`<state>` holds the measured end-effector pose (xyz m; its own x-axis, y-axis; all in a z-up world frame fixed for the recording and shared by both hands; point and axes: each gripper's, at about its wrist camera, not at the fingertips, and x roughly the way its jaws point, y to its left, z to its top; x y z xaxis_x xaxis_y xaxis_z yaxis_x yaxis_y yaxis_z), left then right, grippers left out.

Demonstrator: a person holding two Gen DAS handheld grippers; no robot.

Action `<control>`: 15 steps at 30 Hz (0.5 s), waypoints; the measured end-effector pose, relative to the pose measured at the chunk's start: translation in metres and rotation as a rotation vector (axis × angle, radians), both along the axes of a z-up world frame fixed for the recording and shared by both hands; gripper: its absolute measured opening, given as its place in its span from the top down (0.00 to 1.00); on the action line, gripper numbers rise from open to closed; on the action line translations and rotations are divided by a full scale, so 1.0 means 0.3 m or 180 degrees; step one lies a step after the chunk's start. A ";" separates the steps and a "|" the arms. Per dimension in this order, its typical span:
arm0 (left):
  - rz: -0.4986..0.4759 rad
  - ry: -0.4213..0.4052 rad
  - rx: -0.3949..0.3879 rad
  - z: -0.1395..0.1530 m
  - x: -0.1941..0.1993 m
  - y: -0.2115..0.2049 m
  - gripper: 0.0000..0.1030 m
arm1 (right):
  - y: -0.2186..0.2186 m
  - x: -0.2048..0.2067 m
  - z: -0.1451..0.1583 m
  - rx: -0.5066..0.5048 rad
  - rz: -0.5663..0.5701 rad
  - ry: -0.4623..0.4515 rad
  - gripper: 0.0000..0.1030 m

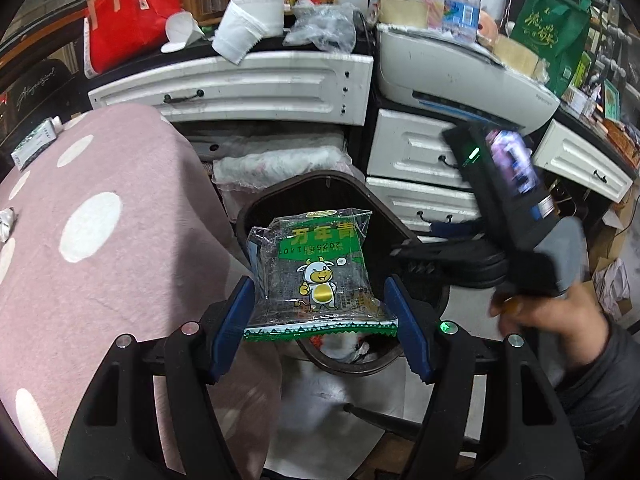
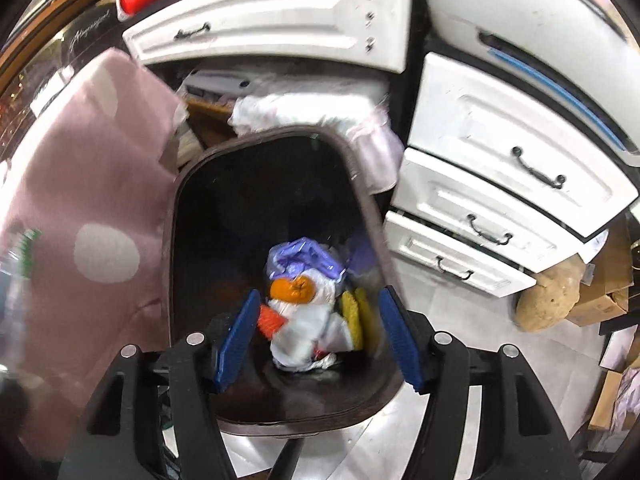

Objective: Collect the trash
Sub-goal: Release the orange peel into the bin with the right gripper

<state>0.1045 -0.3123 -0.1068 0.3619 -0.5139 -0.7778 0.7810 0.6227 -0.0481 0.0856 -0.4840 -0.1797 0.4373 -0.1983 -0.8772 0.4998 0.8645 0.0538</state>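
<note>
The left gripper (image 1: pixel 320 312) holds a clear-and-green snack wrapper (image 1: pixel 316 272) w/ a cartoon cow on it, pinched at its lower edge between the blue fingers (image 1: pixel 236 320), hanging right over the mouth of the dark trash bin (image 1: pixel 380 208). The right gripper (image 2: pixel 318 332) sits over the same bin (image 2: pixel 176 240) w/ its fingers spread apart and nothing between them — inside lie an orange (image 2: pixel 291 290), a purple bag (image 2: pixel 306 256), white plastic and something yellow.

Step in hand, as I read it: drop the wrapper in. To do it well, keep the wrapper centred over the opening, not the near rim, and lower a bit before letting go — it's light film and may drift or cling to a finger pad. Open wide, maybe a small shake. The right gripper should stay out of the fall path. More trash seems left: crushed paper cups (image 1: pixel 240 36) on the counter (image 1: pixel 328 50), a small box (image 1: pixel 34 144) on the pink dotted cloth (image 1: pixel 100 220).
</note>
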 end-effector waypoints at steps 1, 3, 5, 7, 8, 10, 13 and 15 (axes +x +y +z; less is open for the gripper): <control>-0.0002 0.0033 0.0023 -0.016 0.005 -0.014 0.35 | -0.005 -0.006 0.013 -0.0037 -0.0033 -0.0024 0.38; -0.0010 0.0072 0.0056 -0.040 0.012 -0.036 0.35 | -0.019 -0.015 0.032 -0.0078 -0.0086 -0.0065 0.36; -0.0028 0.0094 0.0098 -0.061 0.016 -0.062 0.35 | -0.027 -0.020 0.044 -0.0112 -0.0120 -0.0088 0.36; -0.0064 0.0108 0.0139 -0.084 0.015 -0.090 0.35 | -0.033 -0.025 0.055 -0.0180 -0.0146 -0.0095 0.36; -0.0071 0.0106 0.0155 -0.093 0.015 -0.101 0.35 | -0.035 -0.027 0.057 -0.0213 -0.0156 -0.0091 0.36; -0.0095 0.0120 0.0185 -0.116 0.013 -0.123 0.35 | -0.041 -0.032 0.057 -0.0273 -0.0188 -0.0080 0.36; -0.0115 0.0123 0.0246 -0.148 0.017 -0.159 0.35 | -0.054 -0.042 0.059 -0.0253 -0.0216 -0.0096 0.36; -0.0132 0.0120 0.0273 -0.168 0.025 -0.180 0.35 | -0.062 -0.045 0.060 -0.0242 -0.0228 -0.0108 0.36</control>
